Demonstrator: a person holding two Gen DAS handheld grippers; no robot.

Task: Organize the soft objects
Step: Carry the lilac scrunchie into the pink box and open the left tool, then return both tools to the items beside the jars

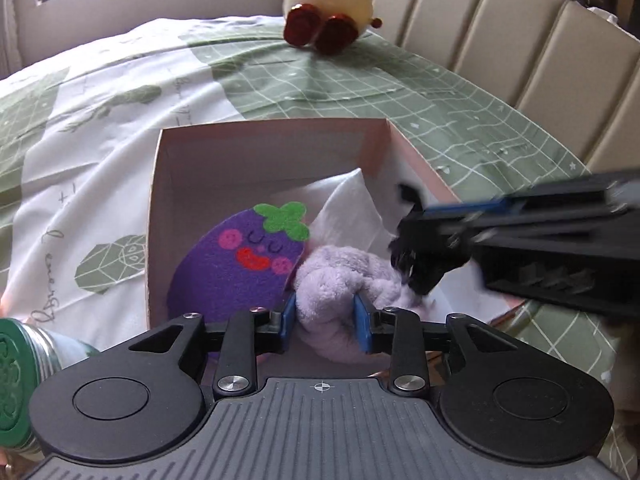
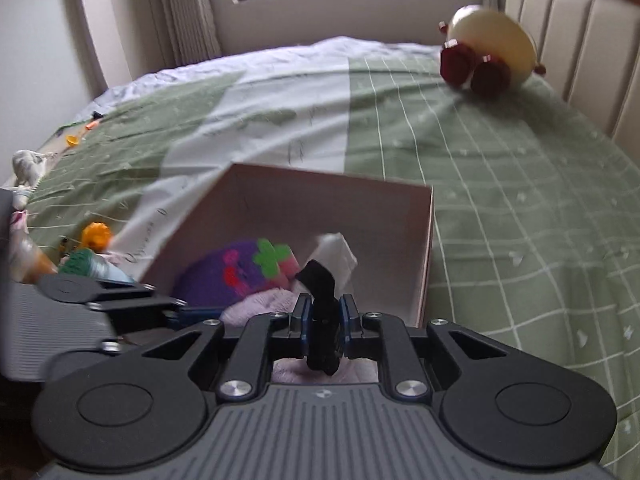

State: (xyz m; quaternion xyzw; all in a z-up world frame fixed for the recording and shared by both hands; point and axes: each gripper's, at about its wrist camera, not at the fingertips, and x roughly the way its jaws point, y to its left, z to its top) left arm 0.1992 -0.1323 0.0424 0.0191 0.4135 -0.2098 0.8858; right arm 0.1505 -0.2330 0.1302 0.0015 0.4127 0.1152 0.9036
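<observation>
Lilac plush cloth (image 1: 340, 280): bunched in pink box (image 1: 272, 136), no clear long axis.
Left gripper (image 1: 325, 322): jaws clamp it.
Right gripper (image 2: 323, 318): jaws pinch black strip (image 2: 322, 312), standing upright.

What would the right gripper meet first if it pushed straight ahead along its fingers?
Probably the white pillow inside the pink box; the right gripper already holds a black item pointing that way. Depth is unclear.

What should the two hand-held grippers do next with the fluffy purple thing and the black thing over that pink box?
Probably open and let go. The left hand-held gripper pinches the lilac plush and the right hand-held gripper pinches a black item, both already at the pink box, beside the felt eggplant.
</observation>
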